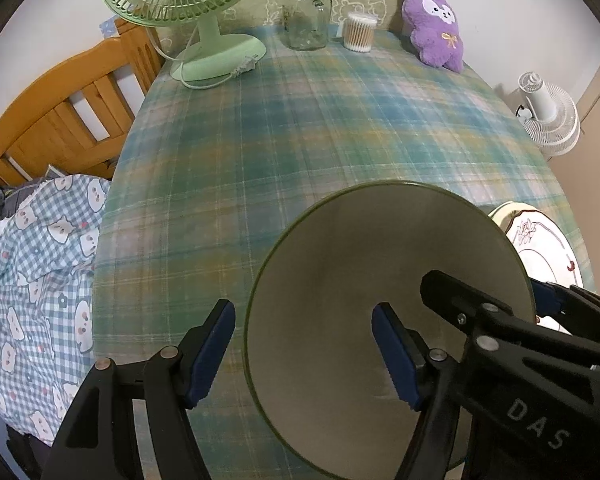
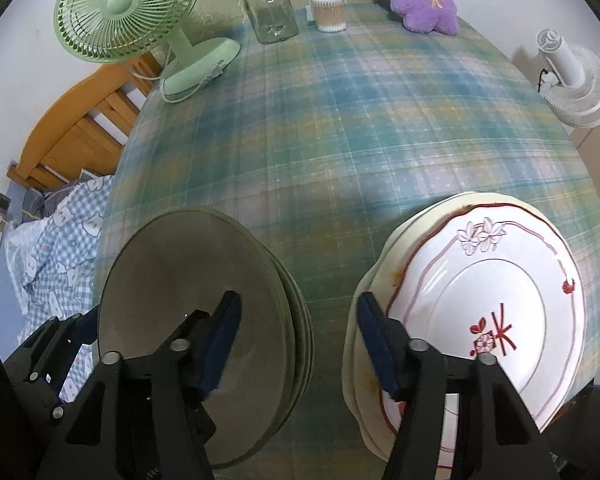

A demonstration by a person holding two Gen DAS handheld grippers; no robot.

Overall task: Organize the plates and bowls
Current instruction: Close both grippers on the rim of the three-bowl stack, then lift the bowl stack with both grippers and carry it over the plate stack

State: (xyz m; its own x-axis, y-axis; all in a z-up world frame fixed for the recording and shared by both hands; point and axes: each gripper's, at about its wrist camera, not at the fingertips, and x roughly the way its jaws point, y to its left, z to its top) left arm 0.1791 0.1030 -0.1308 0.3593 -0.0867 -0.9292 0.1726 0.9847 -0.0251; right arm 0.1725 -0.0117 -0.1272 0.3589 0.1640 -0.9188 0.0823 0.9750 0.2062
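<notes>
A stack of green-rimmed plates (image 1: 352, 264) lies on the plaid tablecloth near the front edge; it also shows in the right wrist view (image 2: 204, 264). A stack of white and cream plates, the top one with red flowers (image 2: 496, 300), lies to its right and shows partly in the left wrist view (image 1: 540, 244). My left gripper (image 1: 304, 352) is open, with its right finger over the green plates and its left finger outside the rim. My right gripper (image 2: 300, 344) is open, straddling the gap between the two stacks. It also shows in the left wrist view (image 1: 492, 308).
At the back of the table stand a green desk fan (image 1: 188, 4), a glass jar (image 1: 306, 16), a cotton swab tub (image 1: 358, 32) and a purple plush toy (image 1: 436, 28). A bed with checked bedding (image 1: 36, 272) lies left. A white fan (image 1: 548, 116) stands right.
</notes>
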